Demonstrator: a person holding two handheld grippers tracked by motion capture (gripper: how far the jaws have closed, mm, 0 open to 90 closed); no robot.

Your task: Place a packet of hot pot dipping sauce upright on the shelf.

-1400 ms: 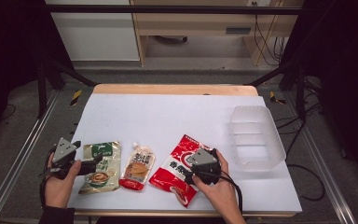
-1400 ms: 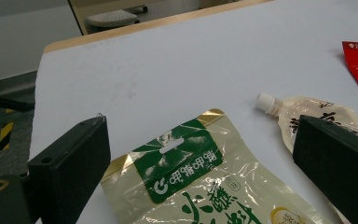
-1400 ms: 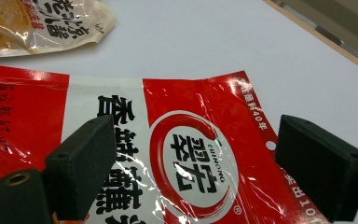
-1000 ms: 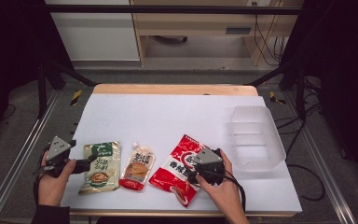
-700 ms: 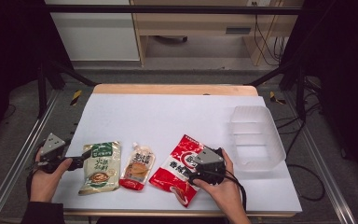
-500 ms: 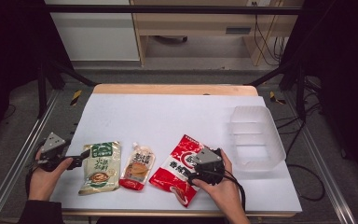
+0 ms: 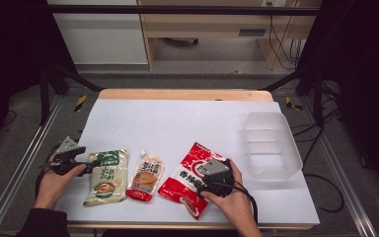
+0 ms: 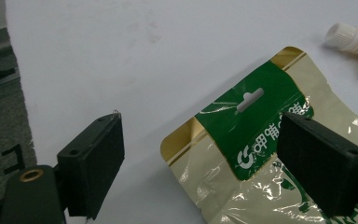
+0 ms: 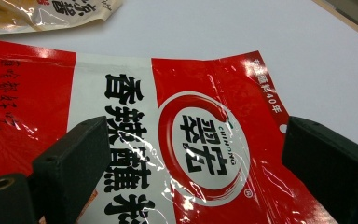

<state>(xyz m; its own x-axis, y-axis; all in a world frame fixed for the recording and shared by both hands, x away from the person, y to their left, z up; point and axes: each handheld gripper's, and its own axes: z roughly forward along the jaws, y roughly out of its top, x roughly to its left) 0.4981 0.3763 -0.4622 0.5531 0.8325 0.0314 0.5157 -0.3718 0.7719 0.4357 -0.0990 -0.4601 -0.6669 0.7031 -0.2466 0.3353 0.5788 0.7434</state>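
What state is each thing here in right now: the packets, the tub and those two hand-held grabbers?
Green pouch: flat, sealed.
Spouted pouch: flat, cap on.
Red packet: flat, sealed.
Clear tub: upright, nothing inside.
Left gripper: open, closing in over the green pouch's corner.
Right gripper: open above the red packet.

The right gripper (image 7: pixel 212 178) hides part of the red packet (image 7: pixel 190 173) lying left of the clear tray (image 7: pixel 270 146).

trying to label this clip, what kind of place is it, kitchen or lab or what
Most likely a lab or recording workspace, not a kitchen: a white-covered table inside a black metal frame, loose cables on the floor behind, and sealed food pouches laid out in a row beside a clear plastic bin.
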